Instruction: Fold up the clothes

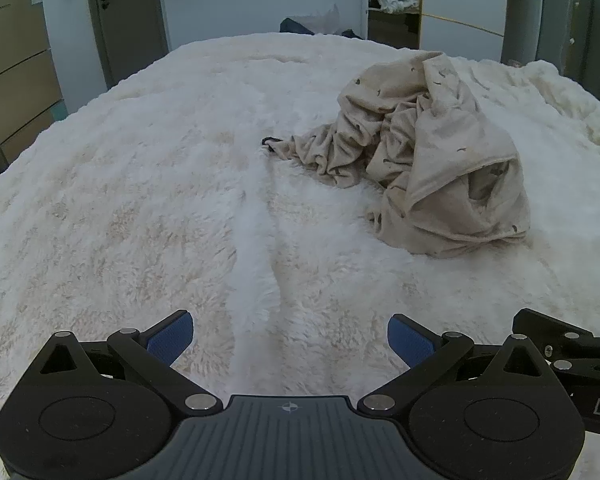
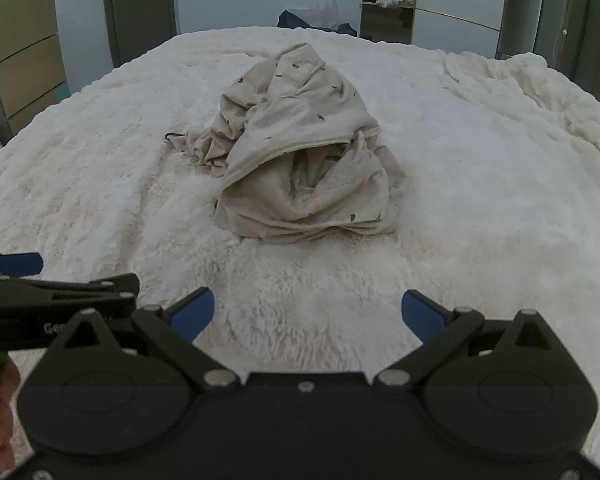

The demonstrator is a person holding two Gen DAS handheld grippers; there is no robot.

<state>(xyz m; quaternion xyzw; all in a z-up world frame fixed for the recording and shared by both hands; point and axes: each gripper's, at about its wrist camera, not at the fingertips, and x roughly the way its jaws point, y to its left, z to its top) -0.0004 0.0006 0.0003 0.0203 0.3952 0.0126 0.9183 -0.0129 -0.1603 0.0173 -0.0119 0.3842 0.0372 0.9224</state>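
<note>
Left gripper (image 1: 290, 338) with blue pads spread wide over a fluffy white bed cover (image 1: 148, 208), nothing between them, crumpled beige garment (image 1: 428, 160) heaped toward the cover's far right side, well apart from the gripper, grey door (image 1: 128, 12) beyond the far edge

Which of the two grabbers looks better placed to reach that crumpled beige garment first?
Probably the right. The right gripper is open and faces the beige garment squarely, straight ahead on the fluffy blanket. The left gripper, also open, points past it, with the garment off to its right.
</note>
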